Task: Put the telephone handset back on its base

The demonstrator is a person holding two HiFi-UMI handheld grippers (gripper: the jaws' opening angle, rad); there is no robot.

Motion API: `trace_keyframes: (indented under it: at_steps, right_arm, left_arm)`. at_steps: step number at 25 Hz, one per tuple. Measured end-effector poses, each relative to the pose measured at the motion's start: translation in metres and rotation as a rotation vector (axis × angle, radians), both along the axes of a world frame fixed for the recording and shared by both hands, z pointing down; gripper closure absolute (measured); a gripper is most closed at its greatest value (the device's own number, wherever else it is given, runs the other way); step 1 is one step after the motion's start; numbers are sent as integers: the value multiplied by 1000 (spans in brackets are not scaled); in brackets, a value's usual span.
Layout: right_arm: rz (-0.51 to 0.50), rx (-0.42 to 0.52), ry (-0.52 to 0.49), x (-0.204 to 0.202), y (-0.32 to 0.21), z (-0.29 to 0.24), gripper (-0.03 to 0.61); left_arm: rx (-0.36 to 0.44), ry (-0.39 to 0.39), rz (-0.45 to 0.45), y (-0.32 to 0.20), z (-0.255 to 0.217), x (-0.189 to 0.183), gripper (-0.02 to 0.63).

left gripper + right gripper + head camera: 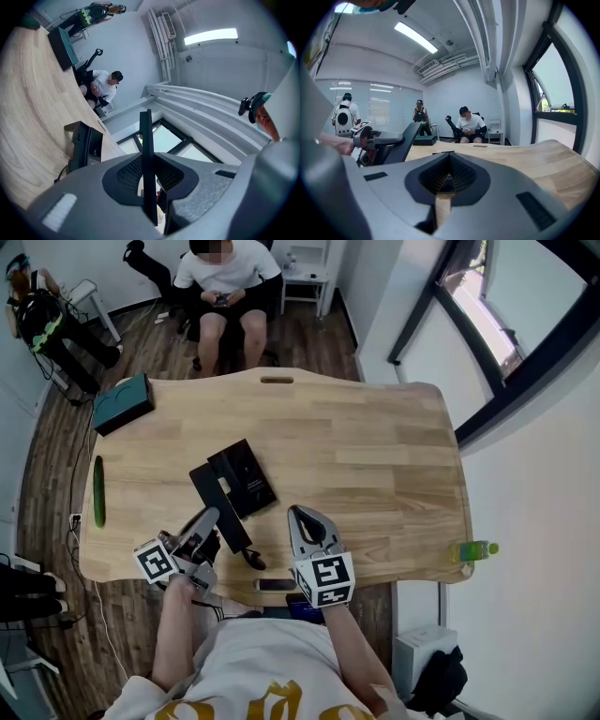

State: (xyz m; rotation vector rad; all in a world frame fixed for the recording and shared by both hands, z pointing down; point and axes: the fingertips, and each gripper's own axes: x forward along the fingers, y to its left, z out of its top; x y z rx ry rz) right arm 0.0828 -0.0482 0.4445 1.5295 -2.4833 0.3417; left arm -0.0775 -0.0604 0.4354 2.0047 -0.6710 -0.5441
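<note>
The black telephone base (247, 474) lies on the wooden table (375, 456), left of the middle. The long black handset (216, 495) reaches from the base's left side toward the near edge, with my left gripper (207, 527) shut on its near end. In the left gripper view the handset (146, 136) stands edge-on between the jaws of the left gripper (149, 176), and the base (85, 144) sits to the left. A dark cord (253, 559) trails near the table's front edge. My right gripper (302, 515) is shut and empty to the right of the handset; the right gripper view shows this gripper (449, 161) with its jaws together.
A cucumber (98, 491) lies at the table's left edge and a teal box (123, 402) at the far left corner. A smartphone (277, 584) rests at the near edge. A green bottle (473, 550) sits at the right corner. A person (230, 287) sits beyond the far side.
</note>
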Motion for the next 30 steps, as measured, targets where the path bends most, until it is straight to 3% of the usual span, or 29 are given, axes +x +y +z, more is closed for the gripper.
trace_keyframes:
  at_steps: [12,30]
  right_arm:
    - [-2,-2,-12,-1,-26,6,574]
    - [-22,-105,19,1,-49,48,574]
  left_arm:
    - [-19,12,-5,-20,11,0,538]
    - [-69,28,-54,-43,56,-3,538]
